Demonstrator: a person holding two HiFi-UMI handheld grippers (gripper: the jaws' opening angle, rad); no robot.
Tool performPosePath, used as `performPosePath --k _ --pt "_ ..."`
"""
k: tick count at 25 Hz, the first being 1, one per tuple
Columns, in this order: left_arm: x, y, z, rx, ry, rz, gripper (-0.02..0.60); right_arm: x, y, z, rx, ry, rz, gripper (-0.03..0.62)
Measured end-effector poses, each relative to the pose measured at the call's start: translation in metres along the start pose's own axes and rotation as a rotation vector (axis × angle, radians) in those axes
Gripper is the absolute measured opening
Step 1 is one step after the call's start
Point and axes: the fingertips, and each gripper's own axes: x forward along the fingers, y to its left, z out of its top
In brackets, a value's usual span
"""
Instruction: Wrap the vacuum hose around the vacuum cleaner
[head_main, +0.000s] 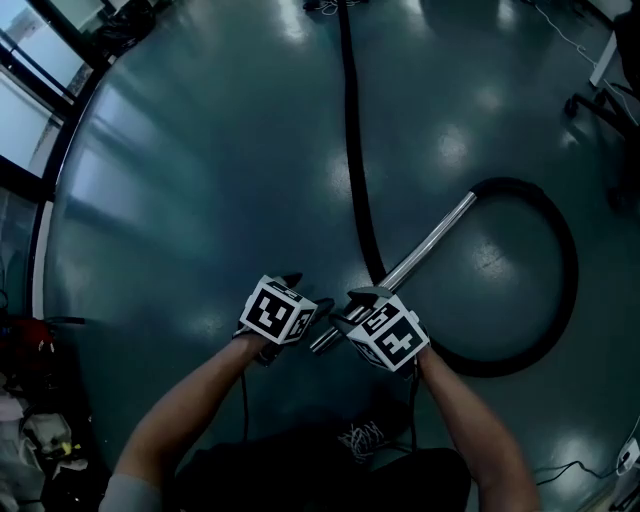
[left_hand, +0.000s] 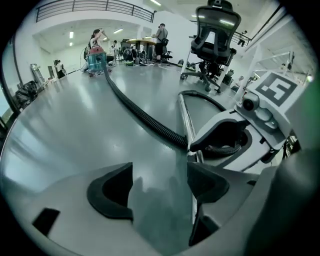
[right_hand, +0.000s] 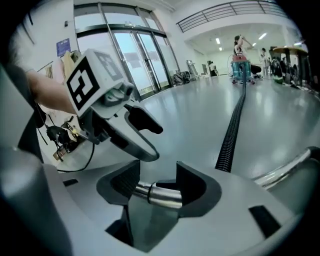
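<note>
Right tool clenches the end of the stiff, slippery steel wand; left tool gapes empty beside it. The ribbed hose, probably floppy and best gripped on its ribs, loops at 3 o'clock and trails toward 12, to the vacuum cleaner.

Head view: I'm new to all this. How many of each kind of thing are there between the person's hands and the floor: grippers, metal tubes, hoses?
Grippers: 2, the left gripper, open and empty, and the right gripper, closed on the tube's end
Metal tube: 1
Black hose: 1, looping round to the tube's far end
Total: 4
</note>
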Motion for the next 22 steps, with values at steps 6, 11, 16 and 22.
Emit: performPosePath --k 6,11,16,22 --pt "0.002 -0.001 -0.033 -0.002 0.04 -0.083 0.344 0.027 -0.006 -0.016 0.0 0.129 0.025 0.227" --pt "0.018 -0.05 -0.057 0.083 0.151 -0.3 0.344 0.007 -0.008 -0.038 -0.042 0.22 0.041 0.147" --pt "0.035 -0.117 -0.073 0.226 0.25 -0.483 0.344 -0.018 -0.004 -0.069 -0.077 0.282 0.026 0.147" --pt "0.042 -0.192 -0.07 0.372 0.302 -0.66 0.342 -0.063 -0.014 -0.102 -0.092 0.279 -0.053 0.103"
